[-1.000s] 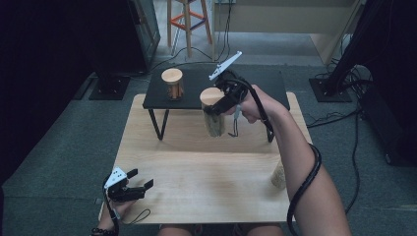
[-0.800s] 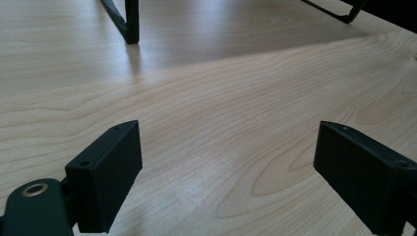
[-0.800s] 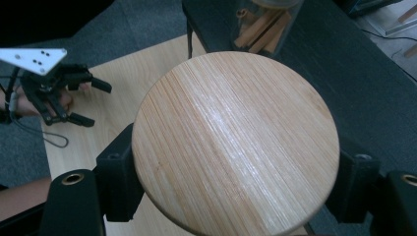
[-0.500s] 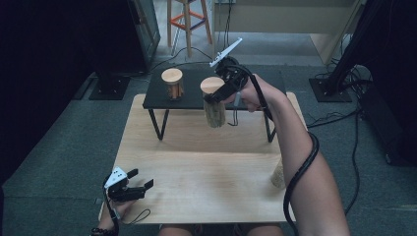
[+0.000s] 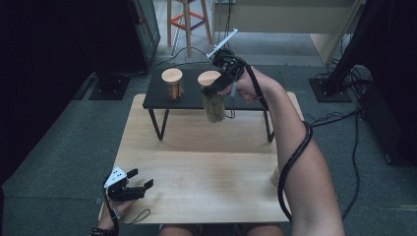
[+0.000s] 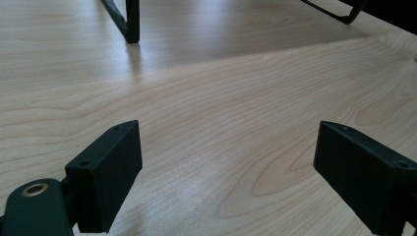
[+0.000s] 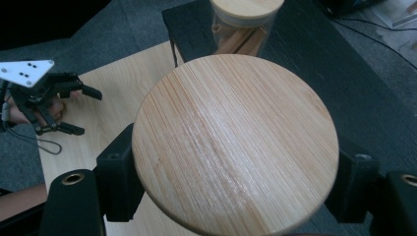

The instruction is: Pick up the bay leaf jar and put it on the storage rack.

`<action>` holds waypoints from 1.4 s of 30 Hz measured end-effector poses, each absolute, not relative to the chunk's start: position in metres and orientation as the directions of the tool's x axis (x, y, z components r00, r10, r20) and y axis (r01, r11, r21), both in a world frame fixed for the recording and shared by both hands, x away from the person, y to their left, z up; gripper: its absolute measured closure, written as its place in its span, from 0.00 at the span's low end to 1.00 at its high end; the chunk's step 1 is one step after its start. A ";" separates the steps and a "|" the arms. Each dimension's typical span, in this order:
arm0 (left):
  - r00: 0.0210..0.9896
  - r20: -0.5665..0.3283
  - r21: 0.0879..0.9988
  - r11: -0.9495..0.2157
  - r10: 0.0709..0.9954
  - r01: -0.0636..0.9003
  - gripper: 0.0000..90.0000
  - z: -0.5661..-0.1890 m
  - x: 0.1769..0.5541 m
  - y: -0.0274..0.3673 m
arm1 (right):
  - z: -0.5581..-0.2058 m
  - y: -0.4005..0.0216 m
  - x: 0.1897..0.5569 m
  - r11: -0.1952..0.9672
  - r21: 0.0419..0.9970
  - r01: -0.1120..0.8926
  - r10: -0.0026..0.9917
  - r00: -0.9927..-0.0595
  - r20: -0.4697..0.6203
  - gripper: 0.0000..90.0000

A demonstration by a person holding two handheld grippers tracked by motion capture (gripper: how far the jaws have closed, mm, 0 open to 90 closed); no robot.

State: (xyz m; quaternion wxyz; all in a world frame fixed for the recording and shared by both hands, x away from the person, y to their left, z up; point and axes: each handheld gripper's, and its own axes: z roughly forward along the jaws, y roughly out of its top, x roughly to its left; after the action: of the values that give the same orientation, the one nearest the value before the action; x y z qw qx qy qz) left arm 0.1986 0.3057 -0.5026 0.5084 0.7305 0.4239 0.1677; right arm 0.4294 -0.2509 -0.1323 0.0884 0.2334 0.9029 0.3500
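My right gripper (image 5: 212,87) is shut on a glass jar (image 5: 215,104) with a round wooden lid (image 7: 235,142), gripping it just under the lid. The jar hangs in the air at the front edge of the black stand (image 5: 189,100). A second jar (image 5: 172,83) with the same kind of lid stands on the stand's left part, and it shows just beyond the held lid as the second jar (image 7: 244,27). My left gripper (image 5: 141,178) rests open on the wooden table (image 5: 206,167) at its front left, with nothing between its fingers (image 6: 110,182).
The stand's thin black legs (image 5: 158,125) stand on the table's far half. A pale object (image 5: 275,177) lies at the table's right edge, partly hidden by the right forearm. An orange stool (image 5: 187,19) and cables (image 5: 344,118) are on the floor beyond.
My right gripper has carried the jar up and away from me, toward the black stand's top. The left gripper has stayed where it was.
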 end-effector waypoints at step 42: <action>0.589 -0.183 0.890 -0.121 0.787 0.439 0.12 -0.504 0.198 0.307 | -0.138 -0.266 0.470 0.562 0.729 0.392 0.556 -0.831 0.018 0.28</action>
State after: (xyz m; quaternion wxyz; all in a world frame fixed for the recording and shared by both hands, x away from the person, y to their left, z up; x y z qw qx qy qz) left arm 0.1976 0.3067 -0.5038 0.5126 0.7291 0.4204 0.1700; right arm 0.4699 -0.2664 -0.1381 0.1072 0.2701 0.8771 0.3823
